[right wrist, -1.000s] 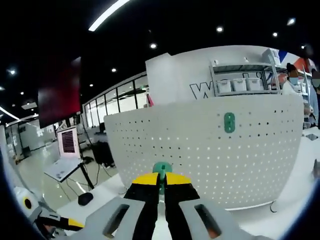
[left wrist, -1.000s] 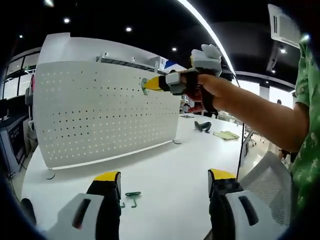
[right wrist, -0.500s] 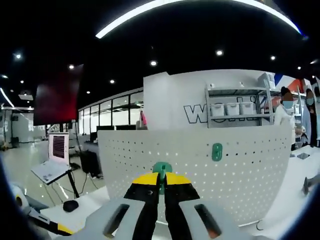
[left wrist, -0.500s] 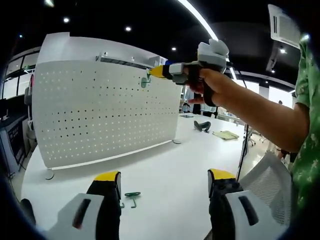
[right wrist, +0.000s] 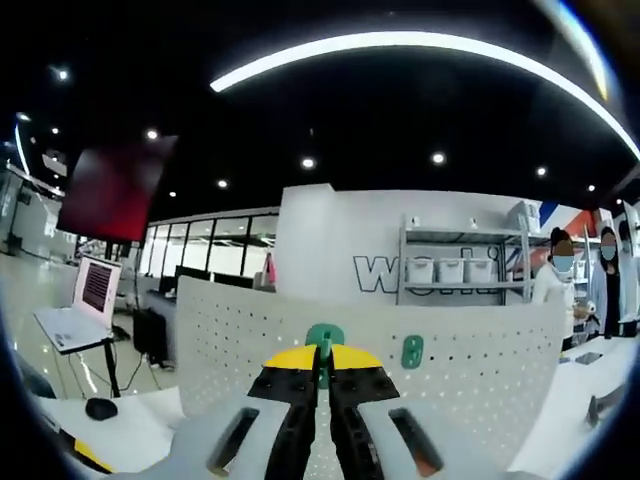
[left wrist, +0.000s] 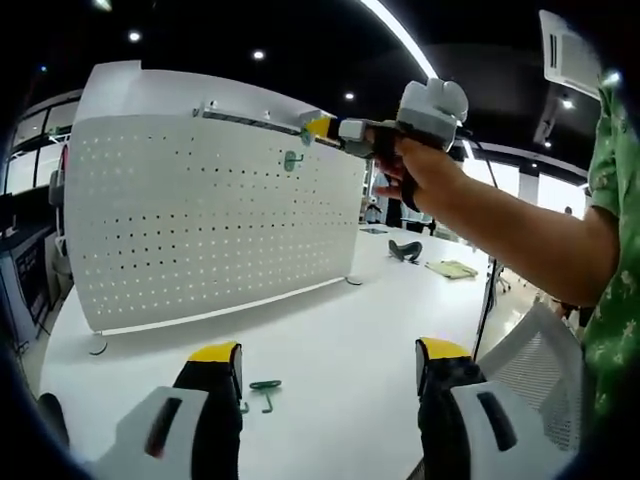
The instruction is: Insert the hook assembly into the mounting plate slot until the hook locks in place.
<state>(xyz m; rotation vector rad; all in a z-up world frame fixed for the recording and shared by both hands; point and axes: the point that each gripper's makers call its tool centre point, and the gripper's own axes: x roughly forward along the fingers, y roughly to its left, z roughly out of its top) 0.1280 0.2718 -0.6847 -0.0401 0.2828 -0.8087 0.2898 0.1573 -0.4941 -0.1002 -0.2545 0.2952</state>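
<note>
A white perforated mounting plate (left wrist: pixel 210 220) stands upright on the white table (left wrist: pixel 330 340), with one green hook (left wrist: pixel 292 160) hanging on its upper right part. In the left gripper view a person's hand holds my right gripper (left wrist: pixel 320 128) at the plate's top edge, above that hook. The right gripper view looks over the plate (right wrist: pixel 480 360), where the mounted hook (right wrist: pixel 411 351) shows. There my right gripper (right wrist: pixel 322 358) is shut on a green hook assembly (right wrist: pixel 323 335). My left gripper (left wrist: pixel 328 352) hangs open over the table. Two loose green hooks (left wrist: pixel 262 392) lie just ahead of its left jaw.
A dark object (left wrist: pixel 405 251) and a pale green pad (left wrist: pixel 452 270) lie on the far right of the table. A white mesh chair back (left wrist: pixel 540 370) stands at the right. Behind the plate are a laptop on a stand (right wrist: pixel 85 300), a shelf of white bins (right wrist: pixel 450 270) and two people (right wrist: pixel 555 285).
My right gripper has risen with the green hook assembly from the mounted hook's level to the plate's top edge, and its view has tilted upward. The left gripper has stayed still.
</note>
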